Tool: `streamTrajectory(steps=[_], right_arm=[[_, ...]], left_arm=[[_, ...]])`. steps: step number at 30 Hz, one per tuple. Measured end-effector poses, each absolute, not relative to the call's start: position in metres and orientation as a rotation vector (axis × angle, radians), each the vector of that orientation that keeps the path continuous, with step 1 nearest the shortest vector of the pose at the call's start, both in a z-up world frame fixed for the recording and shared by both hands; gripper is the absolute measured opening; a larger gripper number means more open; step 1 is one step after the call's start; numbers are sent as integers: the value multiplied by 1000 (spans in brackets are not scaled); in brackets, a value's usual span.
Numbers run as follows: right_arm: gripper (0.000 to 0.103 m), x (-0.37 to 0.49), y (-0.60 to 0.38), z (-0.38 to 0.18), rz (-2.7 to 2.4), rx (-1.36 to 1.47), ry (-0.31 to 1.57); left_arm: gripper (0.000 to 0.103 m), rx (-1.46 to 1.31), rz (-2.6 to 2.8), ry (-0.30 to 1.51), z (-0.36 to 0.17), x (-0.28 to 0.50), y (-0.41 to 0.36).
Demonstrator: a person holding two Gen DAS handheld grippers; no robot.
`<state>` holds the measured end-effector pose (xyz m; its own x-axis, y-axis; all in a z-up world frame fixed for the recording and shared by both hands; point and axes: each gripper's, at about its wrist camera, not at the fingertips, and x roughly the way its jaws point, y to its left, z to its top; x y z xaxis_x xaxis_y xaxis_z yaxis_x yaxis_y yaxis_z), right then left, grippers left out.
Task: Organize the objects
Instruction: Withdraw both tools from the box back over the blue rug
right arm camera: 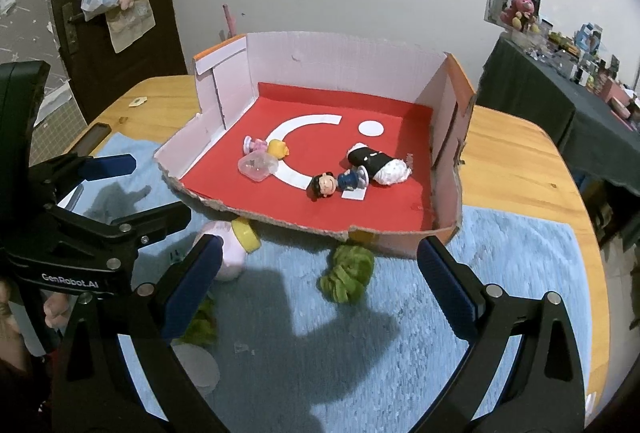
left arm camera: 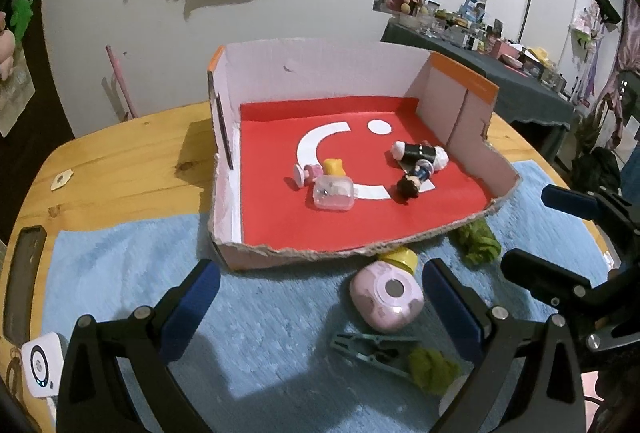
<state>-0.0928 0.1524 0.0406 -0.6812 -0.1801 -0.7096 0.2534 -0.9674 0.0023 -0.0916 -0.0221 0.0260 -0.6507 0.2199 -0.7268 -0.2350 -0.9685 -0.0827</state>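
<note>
Four loose things lie on the blue towel before the cardboard box: pink bottle, clothespin, two green tufts. Both the left gripper and right gripper hang spread and empty. The rounded bottle may roll from a pinch.

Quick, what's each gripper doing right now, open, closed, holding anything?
Left gripper: open, holding nothing, above the blue mat.
Right gripper: open, holding nothing.
</note>
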Motion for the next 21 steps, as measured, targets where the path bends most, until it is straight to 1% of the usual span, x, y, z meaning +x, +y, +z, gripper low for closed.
streamTrajectory(steps=[21], right_arm=[[100,-76,159,29,-2690,1141,128]], left_arm=[[103,-1160,2611,38,13,-77,-14]])
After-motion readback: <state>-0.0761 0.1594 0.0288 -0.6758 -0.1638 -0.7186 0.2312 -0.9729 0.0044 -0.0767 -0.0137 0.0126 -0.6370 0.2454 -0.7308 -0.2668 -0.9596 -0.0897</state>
